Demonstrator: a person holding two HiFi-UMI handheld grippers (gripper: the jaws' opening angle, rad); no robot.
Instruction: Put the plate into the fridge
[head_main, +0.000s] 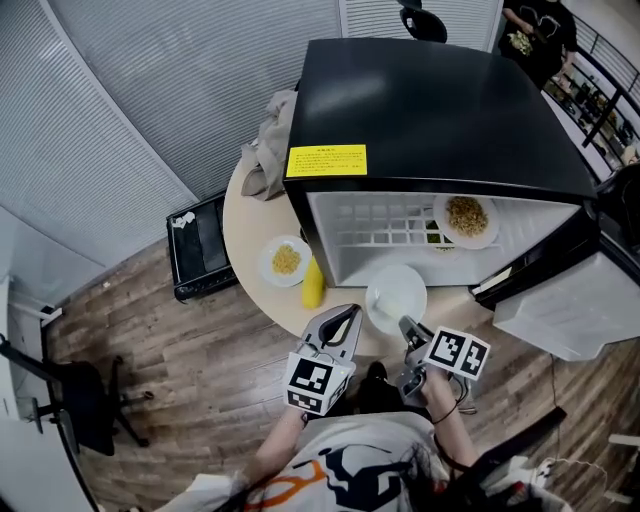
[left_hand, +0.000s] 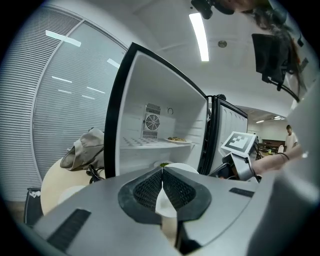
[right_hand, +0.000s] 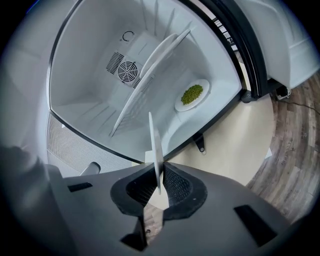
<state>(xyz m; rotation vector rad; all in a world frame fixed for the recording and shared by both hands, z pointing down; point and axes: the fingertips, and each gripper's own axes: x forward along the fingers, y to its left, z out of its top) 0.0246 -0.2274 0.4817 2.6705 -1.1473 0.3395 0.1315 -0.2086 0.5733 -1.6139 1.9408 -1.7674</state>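
right gripper (right_hand: 159, 186) clamped on the rim of the bare white plate (head_main: 396, 297), plate held out just in front of the open fridge (head_main: 430, 100) over the bench (head_main: 245, 215) edge, left gripper (left_hand: 162, 182) pinched closed, empty

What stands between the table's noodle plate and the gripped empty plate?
A yellow bottle, upright on the round table, seen in the head view.

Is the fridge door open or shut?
Open. The fridge door stands wide to one side, and the white inside shows a plate of noodles.
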